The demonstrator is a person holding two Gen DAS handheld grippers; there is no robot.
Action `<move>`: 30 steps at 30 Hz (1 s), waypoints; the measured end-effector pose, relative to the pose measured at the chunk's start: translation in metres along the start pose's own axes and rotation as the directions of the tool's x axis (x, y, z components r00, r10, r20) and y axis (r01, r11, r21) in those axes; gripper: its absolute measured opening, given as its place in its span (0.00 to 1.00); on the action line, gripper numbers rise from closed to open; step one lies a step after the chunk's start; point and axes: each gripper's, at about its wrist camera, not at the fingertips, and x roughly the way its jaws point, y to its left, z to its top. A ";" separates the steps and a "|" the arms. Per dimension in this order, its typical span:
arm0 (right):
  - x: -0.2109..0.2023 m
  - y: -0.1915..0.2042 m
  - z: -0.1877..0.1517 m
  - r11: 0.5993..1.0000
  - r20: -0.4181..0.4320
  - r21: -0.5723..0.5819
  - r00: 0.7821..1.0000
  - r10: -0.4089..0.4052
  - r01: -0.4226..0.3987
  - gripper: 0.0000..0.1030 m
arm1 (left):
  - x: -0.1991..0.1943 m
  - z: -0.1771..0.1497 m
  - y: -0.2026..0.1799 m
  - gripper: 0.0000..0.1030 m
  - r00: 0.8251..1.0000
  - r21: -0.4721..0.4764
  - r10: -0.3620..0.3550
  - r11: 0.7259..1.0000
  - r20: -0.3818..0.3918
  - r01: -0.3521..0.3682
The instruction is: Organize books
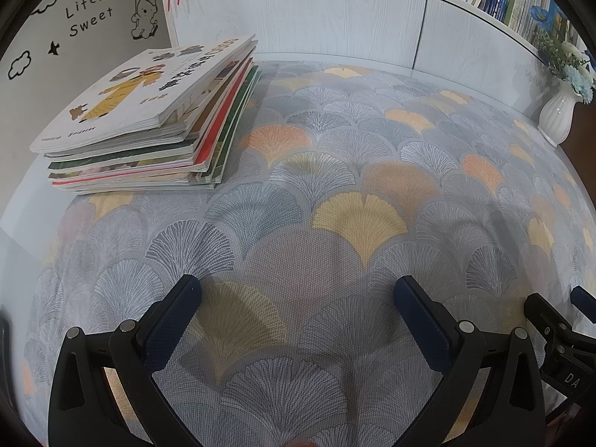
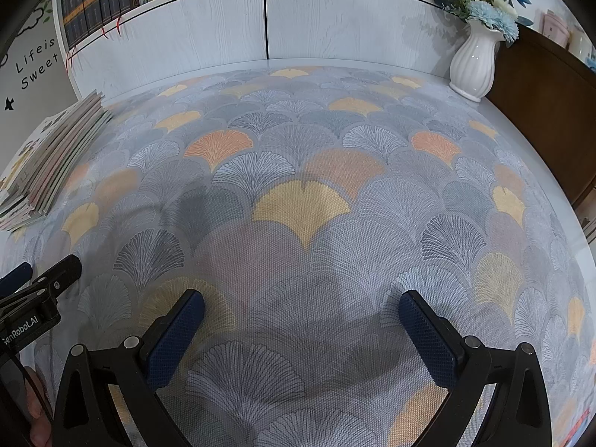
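Jaws of both grippers spread, empty; wall decal (image 1: 89, 13) reads "Life is Sweet" behind book stack (image 1: 149, 119).

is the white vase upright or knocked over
Upright. The white ribbed ceramic vase stands on its base at the table's far right corner, its blue and white flowers pointing up.
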 end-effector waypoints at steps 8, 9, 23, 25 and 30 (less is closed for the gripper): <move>0.001 0.000 0.000 1.000 0.000 0.000 1.000 0.000 0.000 1.00 | 0.000 0.000 0.000 1.00 1.000 0.000 0.000 1.000 0.000 0.000; 0.001 0.000 0.000 1.000 0.000 0.000 1.000 0.000 0.000 1.00 | 0.000 0.000 0.000 1.00 1.000 -0.001 0.000 1.000 0.000 0.000; 0.001 -0.001 0.000 1.000 0.000 -0.002 1.000 0.002 -0.002 1.00 | 0.000 -0.001 0.000 1.00 1.000 -0.001 0.001 1.000 0.000 -0.001; 0.001 -0.001 0.001 1.000 0.000 -0.002 1.000 0.001 -0.001 1.00 | 0.000 -0.001 0.000 1.00 1.000 -0.001 0.001 1.000 0.000 -0.001; 0.002 -0.001 0.001 1.000 0.000 -0.003 1.000 0.003 -0.003 1.00 | 0.000 -0.001 0.000 1.00 1.000 -0.001 0.001 1.000 0.001 -0.001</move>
